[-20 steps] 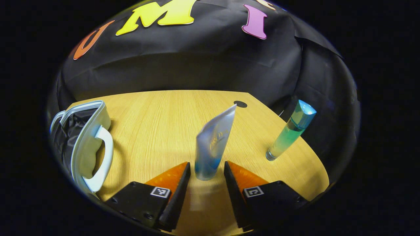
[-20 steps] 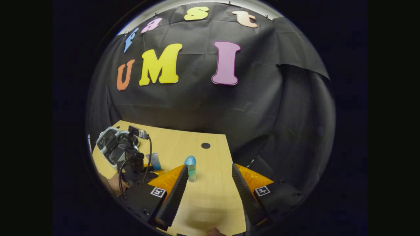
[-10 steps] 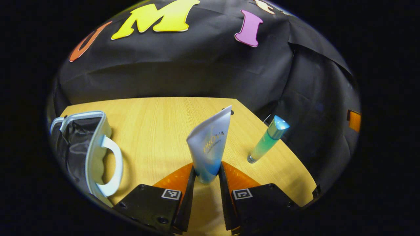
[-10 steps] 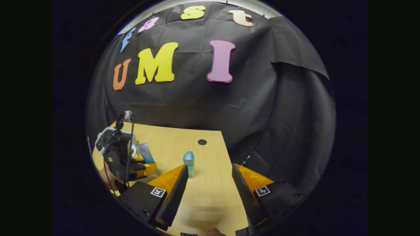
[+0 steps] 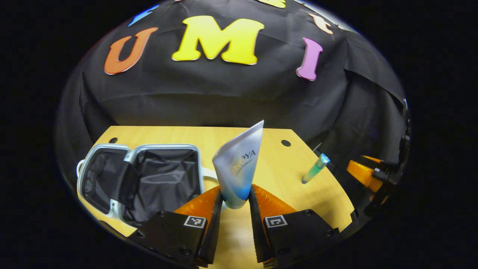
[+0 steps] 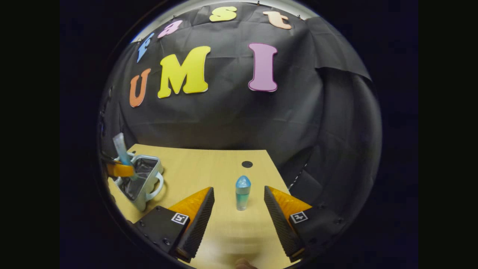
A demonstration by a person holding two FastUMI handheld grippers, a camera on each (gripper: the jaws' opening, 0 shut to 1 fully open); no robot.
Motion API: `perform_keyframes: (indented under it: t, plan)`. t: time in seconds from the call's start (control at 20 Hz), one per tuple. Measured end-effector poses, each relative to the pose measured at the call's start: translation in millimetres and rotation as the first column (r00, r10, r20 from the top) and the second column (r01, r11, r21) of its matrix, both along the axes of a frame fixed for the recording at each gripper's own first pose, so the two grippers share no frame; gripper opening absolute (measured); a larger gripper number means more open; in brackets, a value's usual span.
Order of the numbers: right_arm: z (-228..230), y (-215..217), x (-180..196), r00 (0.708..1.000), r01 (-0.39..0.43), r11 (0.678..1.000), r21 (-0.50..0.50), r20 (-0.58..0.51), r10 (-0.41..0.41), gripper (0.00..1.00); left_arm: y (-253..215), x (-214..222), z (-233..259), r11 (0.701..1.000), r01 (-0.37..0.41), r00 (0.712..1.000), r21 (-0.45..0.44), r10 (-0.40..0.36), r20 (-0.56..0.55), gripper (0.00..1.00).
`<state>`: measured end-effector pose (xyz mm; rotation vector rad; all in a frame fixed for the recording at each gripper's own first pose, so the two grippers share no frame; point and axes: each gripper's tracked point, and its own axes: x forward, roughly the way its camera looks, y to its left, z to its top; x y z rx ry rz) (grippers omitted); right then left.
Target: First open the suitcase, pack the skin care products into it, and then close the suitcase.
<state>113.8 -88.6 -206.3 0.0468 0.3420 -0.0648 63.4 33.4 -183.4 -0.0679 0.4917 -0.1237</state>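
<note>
My left gripper is shut on the lower end of a white tube with a blue base and holds it upright above the table. The small pale suitcase lies open to its left, its black lining showing. A slim green bottle with a blue cap stands on the table to the right. In the right gripper view, that bottle stands ahead of my right gripper, which is open, its fingers on either side and not touching it. The tube hangs over the suitcase.
The wooden table has a round cable hole near its back right corner, seen also as the cable hole in the right gripper view. The table's right edge runs close past the bottle. Black cloth walls stand behind and to the right.
My left gripper closed on the tube, lifted it and swung left towards the open suitcase. My right gripper shifted so the bottle now sits centred between its open fingers.
</note>
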Motion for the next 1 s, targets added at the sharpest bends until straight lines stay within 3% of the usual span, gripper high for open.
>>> perform_keyframes:
  t: [0.25,0.45,0.5,0.55,0.6,0.85,1.0]
  plan:
    - [-87.5,-8.4,54.6,0.984,0.122,0.992,-0.022,-0.125,-0.124,0.8,91.4,-20.9,-12.6,0.99,-0.141,0.988,0.016,0.141,-0.056,0.43]
    - [-112.4,-15.0,90.1,0.975,0.168,0.986,-0.017,-0.142,-0.169,0.77,129.3,-27.8,-42.4,0.981,-0.191,0.97,0.025,0.193,-0.146,0.43]
    - [-115.5,-13.7,93.6,0.975,0.165,0.986,-0.029,-0.146,-0.168,0.62,135.8,-29.1,-50.3,0.98,-0.195,0.965,0.032,0.198,-0.174,0.43]
    - [-113.3,-14.4,92.9,0.975,0.167,0.985,-0.051,-0.137,-0.173,0.56,139.7,-29.2,-58.8,0.98,-0.194,0.96,0.036,0.197,-0.197,0.43]
    - [-114.2,-12.8,97.7,0.977,0.157,0.987,-0.045,-0.137,-0.162,0.43,144.2,-25.6,-66.8,0.98,-0.194,0.956,0.036,0.197,-0.218,0.43]
    - [-72.5,24.9,63.8,0.985,0.087,0.995,-0.057,-0.145,-0.095,0.37,147.5,-8.4,-89.8,0.99,-0.133,0.95,0.048,0.141,-0.278,0.43]
    - [-36.3,74.1,34.7,0.989,0.015,1.0,0.003,-0.148,-0.014,0.37,152.7,-1.9,-114.5,0.992,-0.1,0.926,0.075,0.12,-0.357,0.43]
